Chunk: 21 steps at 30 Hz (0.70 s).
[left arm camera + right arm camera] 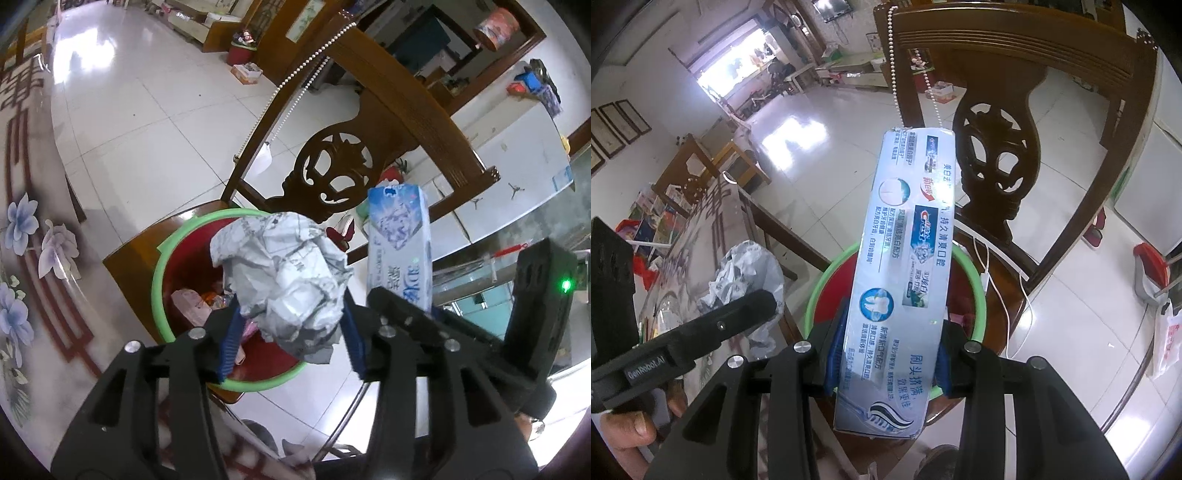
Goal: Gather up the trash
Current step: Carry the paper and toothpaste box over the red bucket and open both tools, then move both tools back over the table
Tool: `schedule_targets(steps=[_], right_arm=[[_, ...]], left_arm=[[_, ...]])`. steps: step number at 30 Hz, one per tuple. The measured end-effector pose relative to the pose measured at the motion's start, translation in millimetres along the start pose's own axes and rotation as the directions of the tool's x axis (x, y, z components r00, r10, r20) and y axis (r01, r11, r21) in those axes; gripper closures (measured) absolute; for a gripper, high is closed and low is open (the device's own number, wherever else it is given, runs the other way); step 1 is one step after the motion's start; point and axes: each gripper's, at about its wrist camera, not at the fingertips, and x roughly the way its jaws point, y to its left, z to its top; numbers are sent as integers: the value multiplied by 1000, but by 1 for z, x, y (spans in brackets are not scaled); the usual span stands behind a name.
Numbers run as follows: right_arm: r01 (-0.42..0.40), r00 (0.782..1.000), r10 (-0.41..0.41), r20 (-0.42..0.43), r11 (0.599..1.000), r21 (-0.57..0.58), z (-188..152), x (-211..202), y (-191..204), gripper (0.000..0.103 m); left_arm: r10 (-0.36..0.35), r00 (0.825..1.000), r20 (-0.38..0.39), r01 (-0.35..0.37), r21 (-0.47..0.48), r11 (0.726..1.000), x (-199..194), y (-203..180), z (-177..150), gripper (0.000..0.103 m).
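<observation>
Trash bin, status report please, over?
Left jaws loose around crumpled paper, over bin. Right jaws clamped on toothpaste box, over bin too. Nothing blocking.

Crumpled paper (288, 280) is white with grey print. The bin (162, 273) is red inside under a bright green rim. The toothpaste box (905, 266) is silvery pale blue, with red and blue logos. Both claws are black with blue pads (231, 339). The counter (26, 236) shows lilac flowers and maroon lattice. The chair (997, 155) is dark carved brown.
</observation>
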Motion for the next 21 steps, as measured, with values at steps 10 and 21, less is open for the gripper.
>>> schedule_targets(steps=[10, 21], right_arm=[[53, 999, -52, 17, 996, -71, -4, 0, 24, 20], [19, 998, -12, 57, 993, -121, -10, -14, 57, 13]], left_arm=[[79, 992, 99, -70, -90, 993, -28, 20, -2, 5], [158, 979, 126, -146, -102, 984, -81, 42, -27, 5]])
